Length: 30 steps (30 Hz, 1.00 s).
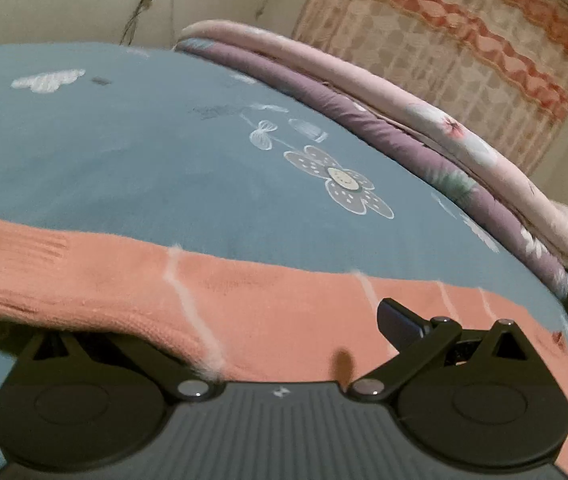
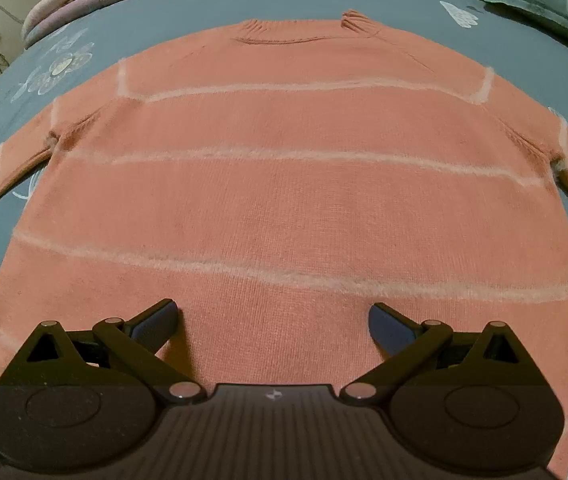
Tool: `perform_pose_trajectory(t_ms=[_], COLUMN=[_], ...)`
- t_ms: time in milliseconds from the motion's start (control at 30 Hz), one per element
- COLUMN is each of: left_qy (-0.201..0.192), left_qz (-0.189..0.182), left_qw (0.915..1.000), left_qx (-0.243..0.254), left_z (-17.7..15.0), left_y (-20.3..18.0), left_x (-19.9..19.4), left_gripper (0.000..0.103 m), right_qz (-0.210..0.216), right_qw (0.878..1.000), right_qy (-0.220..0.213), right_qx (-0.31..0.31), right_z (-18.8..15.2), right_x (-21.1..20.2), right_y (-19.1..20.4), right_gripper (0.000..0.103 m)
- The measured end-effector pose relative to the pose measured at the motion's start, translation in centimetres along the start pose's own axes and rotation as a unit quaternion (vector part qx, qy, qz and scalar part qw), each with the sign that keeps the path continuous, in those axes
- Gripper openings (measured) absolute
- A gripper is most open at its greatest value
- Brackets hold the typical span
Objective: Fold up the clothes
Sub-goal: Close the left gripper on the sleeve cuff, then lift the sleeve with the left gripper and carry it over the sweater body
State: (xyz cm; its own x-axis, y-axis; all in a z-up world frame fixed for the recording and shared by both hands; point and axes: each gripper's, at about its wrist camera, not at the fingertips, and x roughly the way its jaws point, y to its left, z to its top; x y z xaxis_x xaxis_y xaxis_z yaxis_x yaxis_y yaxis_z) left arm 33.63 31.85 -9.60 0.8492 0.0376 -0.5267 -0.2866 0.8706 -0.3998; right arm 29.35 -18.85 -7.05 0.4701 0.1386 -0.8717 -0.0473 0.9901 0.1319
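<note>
A salmon-pink knit sweater (image 2: 284,200) with thin pale stripes lies flat on the blue flowered bedsheet (image 2: 12,216), its collar (image 2: 304,30) at the far end. Both sleeves spread out to the sides. My right gripper (image 2: 272,316) hovers open over the sweater's lower body near the hem, with nothing between its fingers. In the left wrist view one sleeve (image 1: 244,300) runs across the sheet, its ribbed cuff (image 1: 16,248) at the left. My left gripper (image 1: 280,320) is spread open at this sleeve. The sleeve's near edge drapes over and hides its left finger, and the right finger (image 1: 398,322) rests on top.
Folded pink and purple quilts (image 1: 364,116) line the far side of the bed. Behind them hangs a lace cloth with red bands (image 1: 464,40). A blue pillow (image 2: 544,4) lies at the far right corner. Cables run down the wall (image 1: 144,0).
</note>
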Motion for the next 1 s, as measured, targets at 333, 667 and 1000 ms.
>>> perform_pose_trajectory(t_ms=[333,667,1000], left_qy=[-0.002,-0.028,-0.015], left_qz=[0.005,-0.018,-0.074], left_qw=[0.9999,0.9995,0.9968], left_qx=[-0.015,-0.002,0.024], left_z=[1.1,2.6,5.3], left_y=[-0.8,-3.7,-9.5], left_x=[1.1,-0.5,-1.7], left_gripper=[0.102,0.102,0.102], right_qz=[-0.004,0.025,0.031], right_qw=[1.000,0.999,0.996], right_qy=[-0.007,-0.027,-0.054], right_qx=[0.000,-0.001,-0.065], right_z=[-0.2,-1.1,-1.3], right_x=[0.1,-1.4,-2.7], right_y=[0.3,0.3,1.0], right_gripper=[0.103,0.103,0.103])
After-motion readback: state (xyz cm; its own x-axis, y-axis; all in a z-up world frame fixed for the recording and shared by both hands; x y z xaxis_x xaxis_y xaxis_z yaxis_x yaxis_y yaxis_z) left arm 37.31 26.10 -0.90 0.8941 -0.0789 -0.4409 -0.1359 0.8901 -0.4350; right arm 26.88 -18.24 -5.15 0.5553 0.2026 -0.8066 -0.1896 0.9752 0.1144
